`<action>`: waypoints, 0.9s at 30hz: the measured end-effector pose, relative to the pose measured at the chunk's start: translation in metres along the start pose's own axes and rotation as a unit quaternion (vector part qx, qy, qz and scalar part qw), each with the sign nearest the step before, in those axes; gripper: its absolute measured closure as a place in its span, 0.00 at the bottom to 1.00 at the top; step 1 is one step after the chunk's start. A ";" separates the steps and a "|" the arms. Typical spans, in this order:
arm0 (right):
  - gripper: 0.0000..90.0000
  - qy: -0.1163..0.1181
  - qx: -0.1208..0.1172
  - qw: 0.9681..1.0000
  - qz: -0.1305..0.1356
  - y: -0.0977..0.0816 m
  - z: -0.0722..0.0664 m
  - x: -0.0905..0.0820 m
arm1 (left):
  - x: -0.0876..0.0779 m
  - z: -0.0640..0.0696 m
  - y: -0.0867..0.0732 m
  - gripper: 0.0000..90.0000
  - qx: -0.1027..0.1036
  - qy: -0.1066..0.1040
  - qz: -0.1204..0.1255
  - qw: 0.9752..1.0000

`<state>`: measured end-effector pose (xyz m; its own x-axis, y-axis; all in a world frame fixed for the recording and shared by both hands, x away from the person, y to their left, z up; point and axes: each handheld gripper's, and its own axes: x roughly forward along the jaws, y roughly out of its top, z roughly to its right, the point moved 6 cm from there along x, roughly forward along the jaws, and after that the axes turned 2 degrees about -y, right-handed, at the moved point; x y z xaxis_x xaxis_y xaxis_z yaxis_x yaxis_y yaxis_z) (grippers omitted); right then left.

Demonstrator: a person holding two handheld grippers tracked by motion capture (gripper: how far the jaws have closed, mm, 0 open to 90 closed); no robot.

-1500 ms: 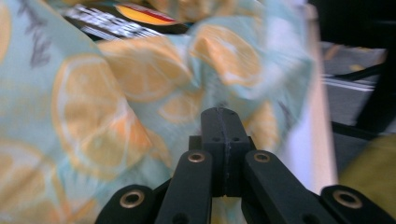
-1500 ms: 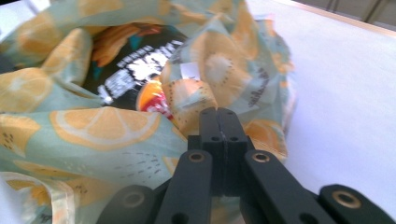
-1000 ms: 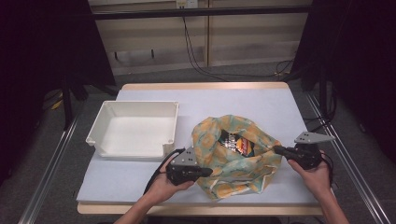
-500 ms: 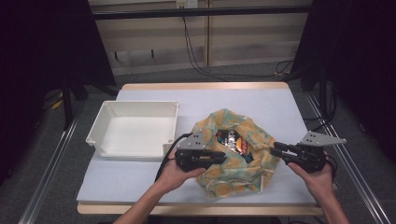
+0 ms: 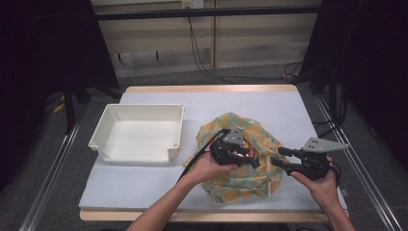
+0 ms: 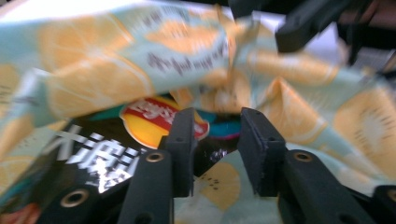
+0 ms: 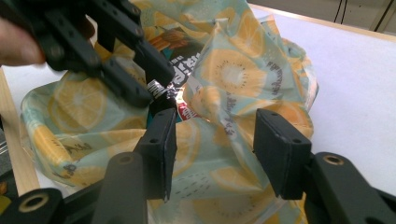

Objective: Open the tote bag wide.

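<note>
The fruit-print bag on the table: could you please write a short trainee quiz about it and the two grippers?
1. True or false: the white tray holds the crisp packet.
2. Which gripper reaches into the mouth of the fruit-print bag: A, the left gripper, or B, the right gripper?
3. What state are the right gripper's jaws in?

Key:
1. False; the packet sits inside the bag.
2. A.
3. Open, having just been opening; bag fabric lies beyond them, with nothing pinched.
</note>
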<state>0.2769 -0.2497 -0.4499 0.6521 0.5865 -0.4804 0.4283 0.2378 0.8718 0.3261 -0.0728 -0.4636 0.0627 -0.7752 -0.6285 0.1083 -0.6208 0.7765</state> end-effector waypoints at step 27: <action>0.85 0.021 0.014 0.997 -0.067 -0.028 -0.006 0.033 | 0.017 0.013 -0.009 0.48 0.066 0.018 -0.045 0.997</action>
<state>0.2832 -0.2325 -0.4897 0.5613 0.5833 -0.5872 0.5277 0.2943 0.7968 0.3133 -0.0818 -0.4805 0.0942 -0.7124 -0.6954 -0.0159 -0.6995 0.7145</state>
